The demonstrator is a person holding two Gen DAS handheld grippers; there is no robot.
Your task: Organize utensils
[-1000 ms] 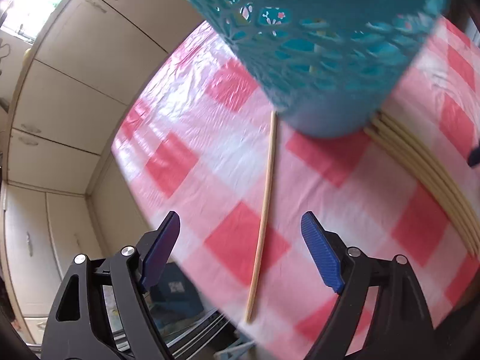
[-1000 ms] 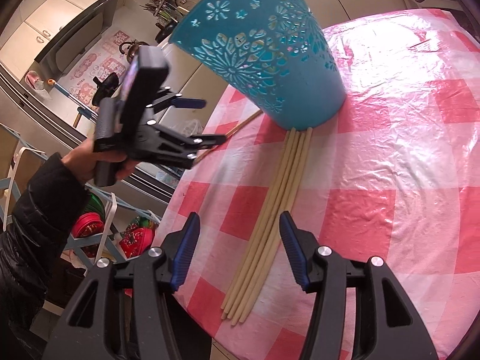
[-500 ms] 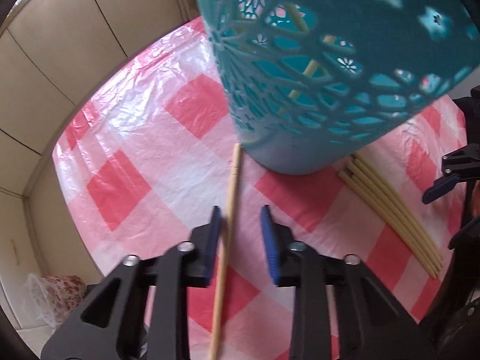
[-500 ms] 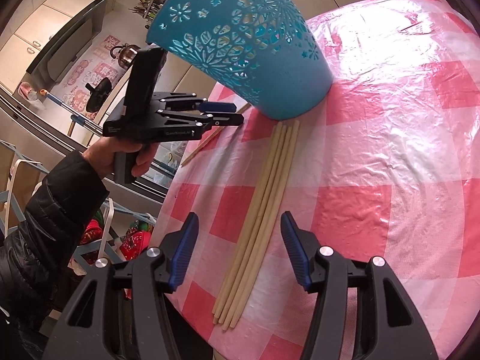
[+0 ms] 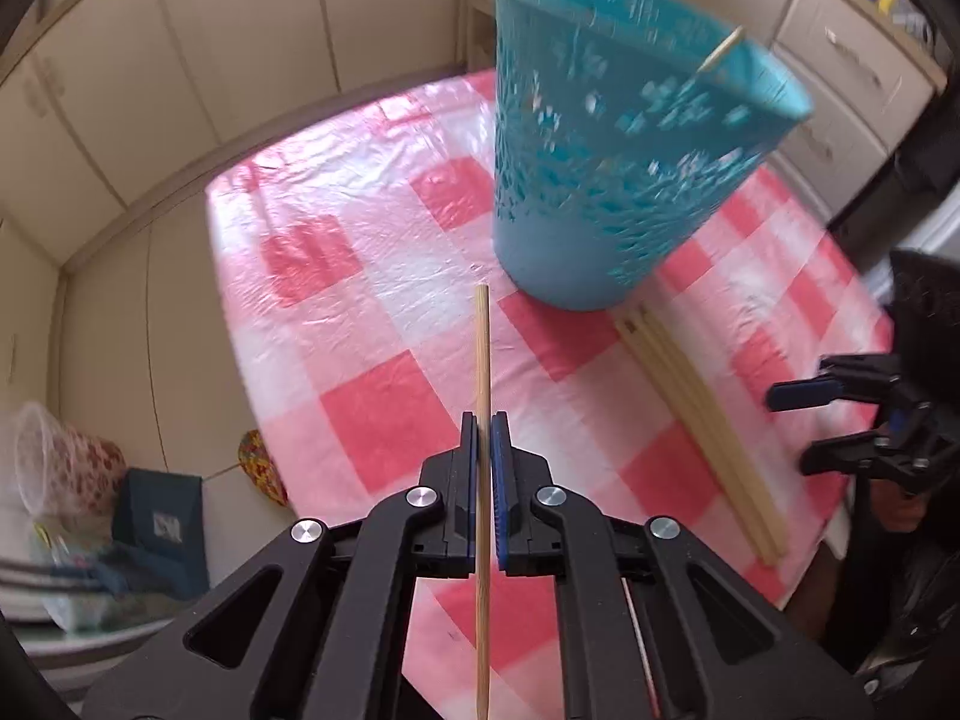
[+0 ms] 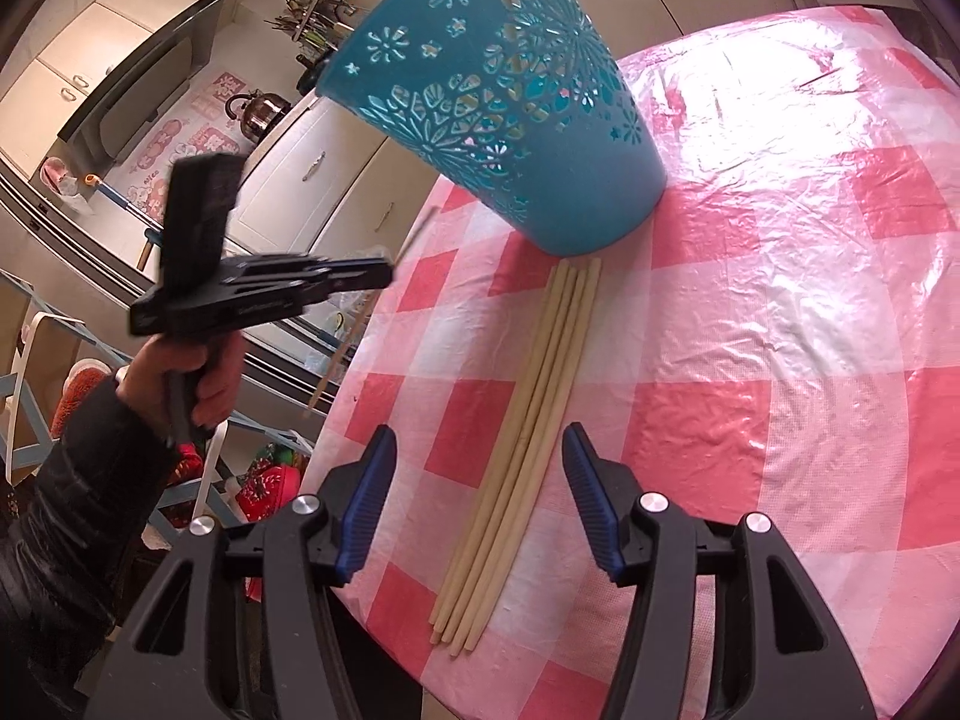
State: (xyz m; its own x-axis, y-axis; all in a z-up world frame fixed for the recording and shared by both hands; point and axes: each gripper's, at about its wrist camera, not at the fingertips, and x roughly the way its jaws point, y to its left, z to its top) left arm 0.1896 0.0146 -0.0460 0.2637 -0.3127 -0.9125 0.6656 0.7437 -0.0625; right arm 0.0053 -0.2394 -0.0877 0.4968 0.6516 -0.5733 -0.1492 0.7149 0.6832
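My left gripper (image 5: 485, 438) is shut on a single wooden chopstick (image 5: 482, 360) and holds it lifted off the table, pointing toward the teal perforated holder (image 5: 606, 180). A chopstick tip (image 5: 723, 48) sticks out of the holder's rim. Several pale chopsticks (image 5: 702, 420) lie side by side on the red-checked tablecloth, one end against the holder's base. In the right wrist view my right gripper (image 6: 480, 504) is open and empty, its fingers either side of the bundle of chopsticks (image 6: 534, 414), above it. The left gripper (image 6: 384, 273) shows there too, left of the holder (image 6: 516, 108).
The table (image 6: 810, 300) carries a glossy plastic-covered checked cloth; its edge runs close to my grippers. Cream cabinets (image 5: 150, 90) stand behind the table. A kettle (image 6: 255, 111) and shelves sit at the left; a plastic container (image 5: 60, 468) is below the table edge.
My left gripper closed on the single chopstick that lay on the cloth and lifted it clear of the table. The right gripper stayed open over the bundle, barely moving.
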